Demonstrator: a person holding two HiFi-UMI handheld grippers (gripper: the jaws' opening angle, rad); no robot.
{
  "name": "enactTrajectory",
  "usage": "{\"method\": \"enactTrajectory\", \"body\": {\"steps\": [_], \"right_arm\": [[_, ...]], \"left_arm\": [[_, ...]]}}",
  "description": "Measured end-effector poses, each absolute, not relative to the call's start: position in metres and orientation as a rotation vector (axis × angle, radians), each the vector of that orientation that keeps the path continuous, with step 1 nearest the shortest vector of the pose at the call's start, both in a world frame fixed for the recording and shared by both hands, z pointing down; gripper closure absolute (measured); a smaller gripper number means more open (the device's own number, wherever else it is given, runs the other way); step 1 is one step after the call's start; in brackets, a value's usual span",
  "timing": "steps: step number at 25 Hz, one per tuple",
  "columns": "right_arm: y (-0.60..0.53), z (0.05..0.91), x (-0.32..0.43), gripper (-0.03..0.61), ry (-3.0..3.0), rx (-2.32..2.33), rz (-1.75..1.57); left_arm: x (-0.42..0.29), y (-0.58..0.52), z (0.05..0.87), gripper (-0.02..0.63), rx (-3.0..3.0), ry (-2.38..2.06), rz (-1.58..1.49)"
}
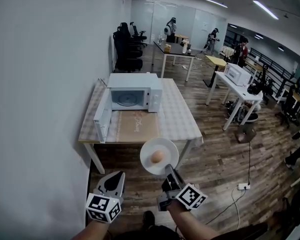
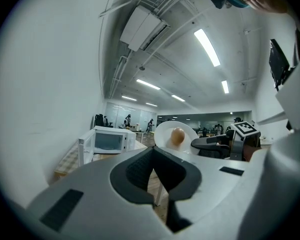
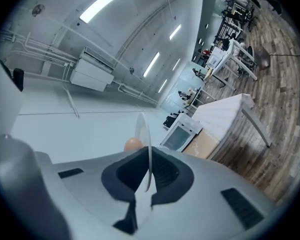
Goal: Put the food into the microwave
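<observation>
One piece of food point(image 1: 157, 156), round and brown like an egg, lying loose at the middle of one white plate point(image 1: 169, 146), carried in the air near the front edge of the worktop point(image 1: 182, 121) but not yet over it. Clamped by its near rim in the right tool point(image 1: 168, 171), jaws closed on the thin edge. Left tool point(image 1: 119, 177) alongside, jaws together on nothing. Judged as the carrying step: plate up, not yet delivered. Ahead, one microwave point(image 1: 135, 95) on the worktop, with its one door point(image 1: 103, 115) swung wide open to the left and nothing seen inside. Next, probably: keep the plate level against rolling, bring it over the worktop, slide it straight into the cavity, clear of the door. Counted: one food item, one plate, one microwave on this worktop, two tools.
</observation>
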State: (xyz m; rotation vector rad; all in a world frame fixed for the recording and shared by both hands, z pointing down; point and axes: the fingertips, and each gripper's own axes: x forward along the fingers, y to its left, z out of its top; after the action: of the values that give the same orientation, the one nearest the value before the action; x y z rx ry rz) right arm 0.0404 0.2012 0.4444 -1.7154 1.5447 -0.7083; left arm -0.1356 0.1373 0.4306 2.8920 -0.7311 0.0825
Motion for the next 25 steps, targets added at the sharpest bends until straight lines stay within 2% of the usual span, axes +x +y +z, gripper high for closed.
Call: {"method": "enactTrajectory", "body": {"steps": [25], "right_arm": [[0.063,0.450,0.156,0.563,1.692,-1.557,-0.789]], "left_arm": [[-0.030,0.014,0.435,0.606,2.825,-0.973,0.140]]}}
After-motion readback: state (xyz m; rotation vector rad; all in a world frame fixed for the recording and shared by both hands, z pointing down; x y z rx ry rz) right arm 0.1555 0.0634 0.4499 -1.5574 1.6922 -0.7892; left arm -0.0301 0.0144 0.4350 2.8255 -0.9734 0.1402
